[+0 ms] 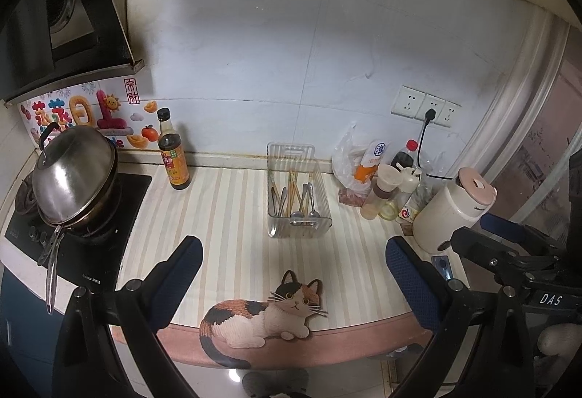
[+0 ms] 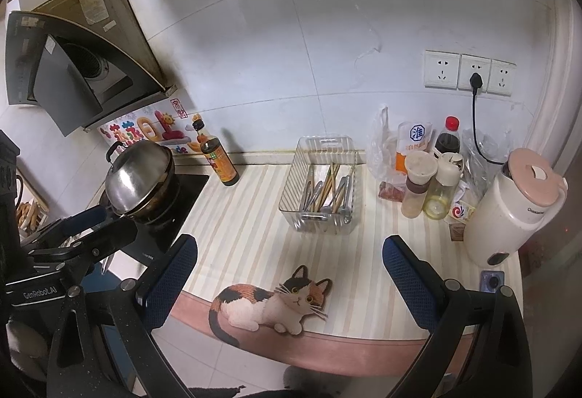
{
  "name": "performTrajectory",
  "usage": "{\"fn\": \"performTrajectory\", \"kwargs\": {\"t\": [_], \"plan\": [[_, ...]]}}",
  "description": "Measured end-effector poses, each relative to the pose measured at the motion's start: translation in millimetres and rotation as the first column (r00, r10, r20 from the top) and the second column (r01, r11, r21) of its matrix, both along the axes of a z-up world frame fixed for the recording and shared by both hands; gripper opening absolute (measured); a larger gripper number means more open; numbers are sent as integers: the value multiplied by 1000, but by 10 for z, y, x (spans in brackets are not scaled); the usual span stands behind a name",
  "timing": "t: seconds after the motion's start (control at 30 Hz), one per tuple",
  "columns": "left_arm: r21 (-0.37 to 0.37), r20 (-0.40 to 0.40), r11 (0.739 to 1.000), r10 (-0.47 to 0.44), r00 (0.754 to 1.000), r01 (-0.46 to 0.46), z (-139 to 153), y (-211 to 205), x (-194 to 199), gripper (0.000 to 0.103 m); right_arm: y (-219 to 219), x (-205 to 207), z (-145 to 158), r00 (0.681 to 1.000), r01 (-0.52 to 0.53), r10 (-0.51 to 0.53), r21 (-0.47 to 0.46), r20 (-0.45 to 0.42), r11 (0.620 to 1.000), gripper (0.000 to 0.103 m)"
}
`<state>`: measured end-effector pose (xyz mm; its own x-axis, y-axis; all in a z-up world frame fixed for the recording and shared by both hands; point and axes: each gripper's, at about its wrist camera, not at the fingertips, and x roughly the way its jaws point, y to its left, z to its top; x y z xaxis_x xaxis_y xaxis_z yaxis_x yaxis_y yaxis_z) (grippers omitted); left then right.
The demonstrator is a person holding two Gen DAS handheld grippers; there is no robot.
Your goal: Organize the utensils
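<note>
**Both tongs wide open, utensils waiting in the clear basket**

From the left wrist view, the left tongs [image 1: 293,267] stand spread apart and empty above the near edge of the counter [image 1: 225,216], which wears a ribbed, cream-striped mat with a woven cat [image 1: 269,314] at its rim. The utensils [image 1: 296,200], metal spoons mixed with pale wooden chopsticks, lie jumbled in a clear, ridged plastic basket [image 1: 272,234] toward the back wall. To do this well, I'd say come down along the length of one handle and pinch it near the middle; smooth steel may slip and thin chopsticks can roll.

From the right wrist view, the right tongs [image 2: 289,265] are likewise parted and hold nothing, aimed at the same basket [image 2: 291,216] with the utensils [image 2: 329,192] inside. A glossy dark sauce bottle [image 2: 218,161] stands left of it, a smooth cream kettle [image 2: 509,212] well to the right; both seem safely clear of the reach.
</note>
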<state>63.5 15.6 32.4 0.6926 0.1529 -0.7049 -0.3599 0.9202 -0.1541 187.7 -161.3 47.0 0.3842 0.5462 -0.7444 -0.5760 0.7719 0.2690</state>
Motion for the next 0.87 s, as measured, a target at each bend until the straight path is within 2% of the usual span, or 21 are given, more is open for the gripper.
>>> {"fn": "performTrajectory", "kwargs": {"t": [0.87], "plan": [[2, 10, 1000, -3, 1000, 3, 68, 34, -6, 103, -27, 38, 60, 1000, -6, 6, 0, 10, 1000, 103]]}}
